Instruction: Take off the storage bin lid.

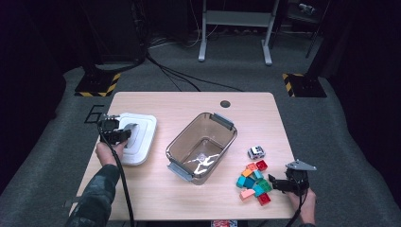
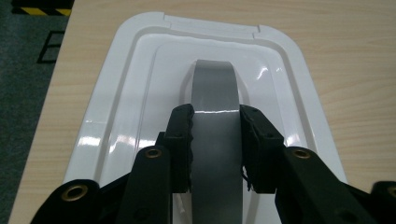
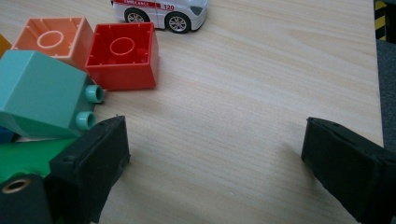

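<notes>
You get a bright pale wooden table under overhead light, while the room beyond its far edge sinks into near-black. Glare streaks the glossy white plastic lid and the floor of the clear brown plastic bin. Shadows stay soft. The high view looks coarse; your close views blur toward their bottom edges.

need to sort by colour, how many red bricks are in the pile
2 red bricks that I can make out: one at the pile's far edge near the toy car, one at its near edge. Others may be hidden underneath.
</notes>
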`<action>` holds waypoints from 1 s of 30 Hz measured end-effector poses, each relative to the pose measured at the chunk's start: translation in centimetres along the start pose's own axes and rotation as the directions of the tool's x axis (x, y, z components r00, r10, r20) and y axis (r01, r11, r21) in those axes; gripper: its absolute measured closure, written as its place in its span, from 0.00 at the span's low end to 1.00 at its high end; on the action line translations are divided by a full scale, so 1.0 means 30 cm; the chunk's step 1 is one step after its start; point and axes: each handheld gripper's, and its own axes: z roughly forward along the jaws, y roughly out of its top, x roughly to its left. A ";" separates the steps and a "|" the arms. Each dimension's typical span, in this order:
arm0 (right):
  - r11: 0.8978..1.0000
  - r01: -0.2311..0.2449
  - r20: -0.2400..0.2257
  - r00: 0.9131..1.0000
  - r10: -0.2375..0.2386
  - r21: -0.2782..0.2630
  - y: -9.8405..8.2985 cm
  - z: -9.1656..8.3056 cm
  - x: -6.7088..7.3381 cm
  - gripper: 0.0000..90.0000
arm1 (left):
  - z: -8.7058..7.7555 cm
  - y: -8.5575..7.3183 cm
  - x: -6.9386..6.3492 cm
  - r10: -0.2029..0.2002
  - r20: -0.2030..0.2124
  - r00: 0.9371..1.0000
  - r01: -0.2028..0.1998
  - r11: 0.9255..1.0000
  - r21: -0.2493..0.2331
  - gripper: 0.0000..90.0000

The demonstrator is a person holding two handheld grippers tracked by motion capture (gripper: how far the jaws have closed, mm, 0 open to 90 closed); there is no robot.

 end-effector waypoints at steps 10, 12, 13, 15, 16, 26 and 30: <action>1.000 0.002 0.000 1.000 -0.002 0.000 0.000 0.000 0.000 0.08 | 0.066 -0.043 0.023 -0.051 -0.008 0.999 0.051 0.998 0.025 0.74; 1.000 0.000 0.000 1.000 0.000 0.000 0.000 0.000 0.000 0.08 | 0.078 -0.047 0.024 -0.061 -0.010 0.998 0.061 0.997 0.036 0.74; 1.000 0.001 0.000 1.000 -0.001 0.000 0.000 0.000 0.000 0.08 | 0.081 -0.048 0.029 -0.050 -0.011 0.999 0.051 0.998 0.044 0.74; 1.000 0.002 -0.001 1.000 -0.002 0.001 0.000 0.000 0.000 0.08 | 0.091 -0.054 0.031 -0.057 -0.014 0.998 0.058 0.997 0.048 0.74; 1.000 0.000 0.001 1.000 0.000 0.000 0.000 0.000 0.000 0.07 | 0.095 -0.056 0.032 -0.059 -0.010 0.998 0.059 0.997 0.050 0.74; 1.000 0.002 0.001 1.000 -0.002 0.000 0.000 0.000 0.001 0.07 | 0.046 -0.058 0.054 -0.045 0.043 0.998 0.044 0.999 0.024 0.37; 1.000 0.005 -0.001 1.000 -0.005 0.001 0.000 -0.001 0.000 0.07 | 0.005 -0.073 0.061 -0.023 0.071 0.997 0.023 1.000 0.002 0.24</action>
